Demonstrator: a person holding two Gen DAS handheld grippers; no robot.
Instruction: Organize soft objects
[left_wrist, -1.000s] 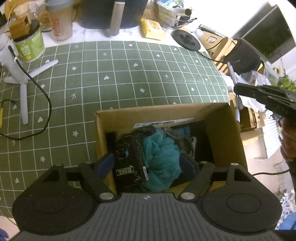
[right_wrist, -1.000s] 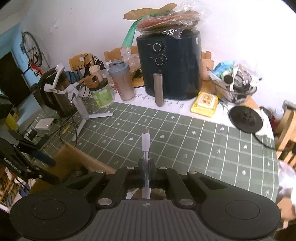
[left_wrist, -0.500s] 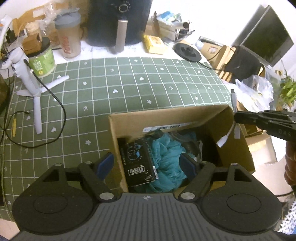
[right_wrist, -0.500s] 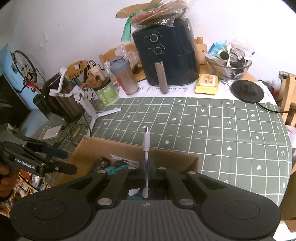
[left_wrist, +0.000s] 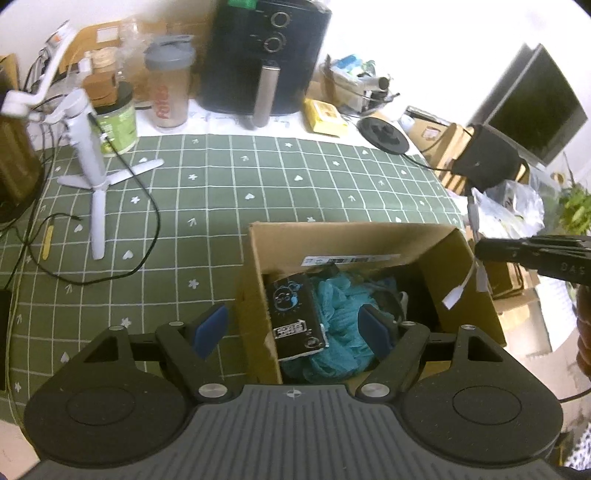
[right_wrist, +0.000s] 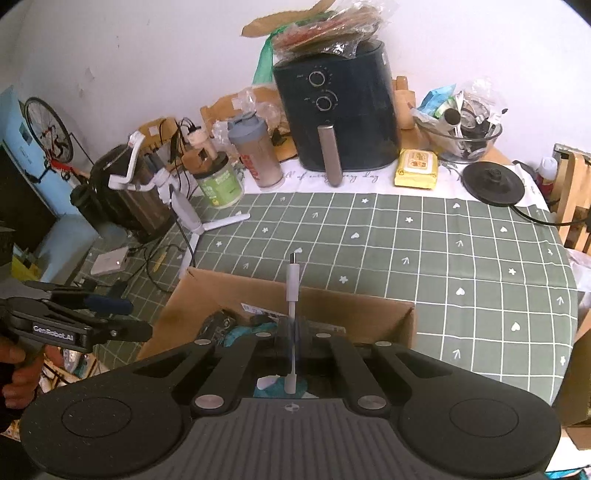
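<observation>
Cardboard box under both grippers; left jaws spread, right jaws pinching white cable (air fryer behind).

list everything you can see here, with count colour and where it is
box: 1, brown cardboard, open, near edge of table
cloth: 1, teal, in box
packet: 1, black, in box beside cloth
cable: 1, white, short, pinched in right gripper over box
tablecloth: 1, green with white grid, on table
air fryer: 1, black, back of table
shaker: 1, clear with grey lid, left of air fryer
jar: 1, green label, left of shaker
wipes: 1, yellow pack, right of air fryer
bowl: 1, glass, full of clutter, far right
tripod: 1, white, left on tablecloth
left gripper: 1, black with blue pads, open above box
right gripper: 1, black, shut on cable
</observation>
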